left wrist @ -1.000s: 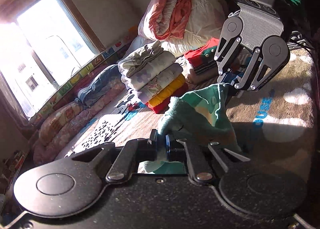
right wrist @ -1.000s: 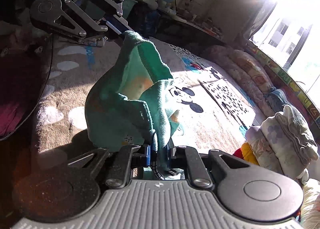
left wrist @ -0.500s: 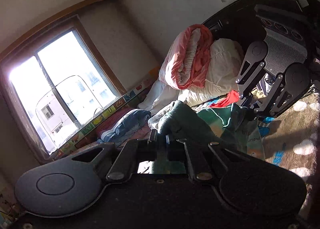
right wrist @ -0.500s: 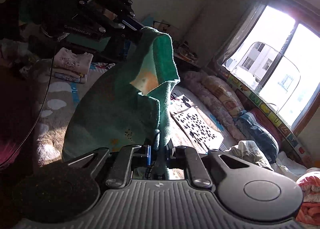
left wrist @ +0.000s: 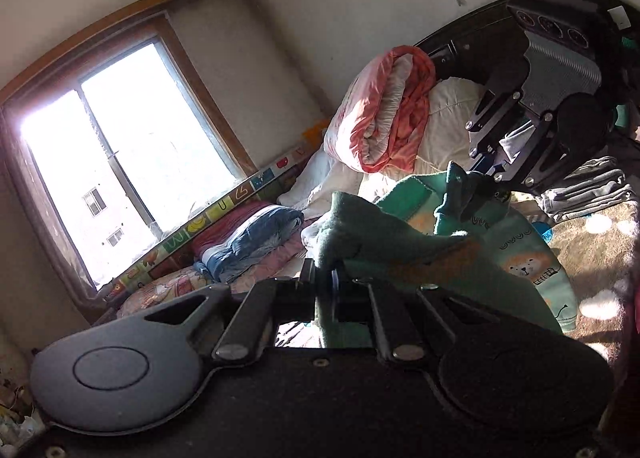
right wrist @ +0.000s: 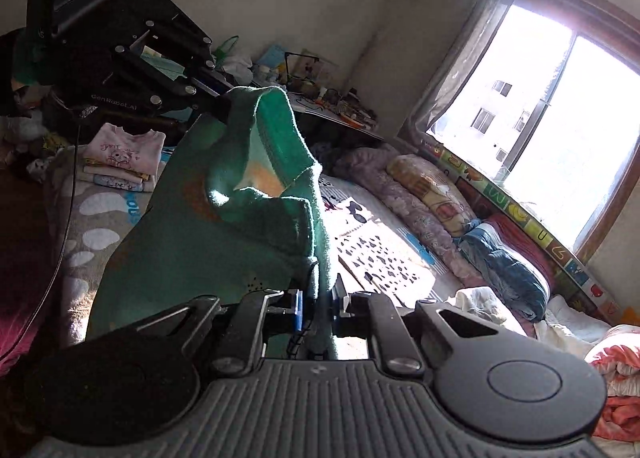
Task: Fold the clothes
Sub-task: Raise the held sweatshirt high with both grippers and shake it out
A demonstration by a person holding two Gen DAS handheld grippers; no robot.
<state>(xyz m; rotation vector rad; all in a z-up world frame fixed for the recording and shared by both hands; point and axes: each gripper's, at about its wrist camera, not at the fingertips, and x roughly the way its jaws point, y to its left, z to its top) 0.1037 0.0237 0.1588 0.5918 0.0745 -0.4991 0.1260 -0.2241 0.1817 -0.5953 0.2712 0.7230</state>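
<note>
Green garment [right wrist: 224, 226] is up in the air, stretched between both claws above the bed [right wrist: 384, 254]! The left claw [left wrist: 326, 290] is pressed together on one edge of the fabric, and the right claw [right wrist: 320, 304] pinches another edge just the same. Its top edge runs from claw to claw, the rest hanging down toward the brown blanket [left wrist: 596, 254], lion print [left wrist: 528, 268] facing out in the left wrist view. Neither claw is nearer; each has its own corner. To my eye it needs laying flat next. No containers here, only a folded stack [right wrist: 120, 162] on the bed beyond it.
</note>
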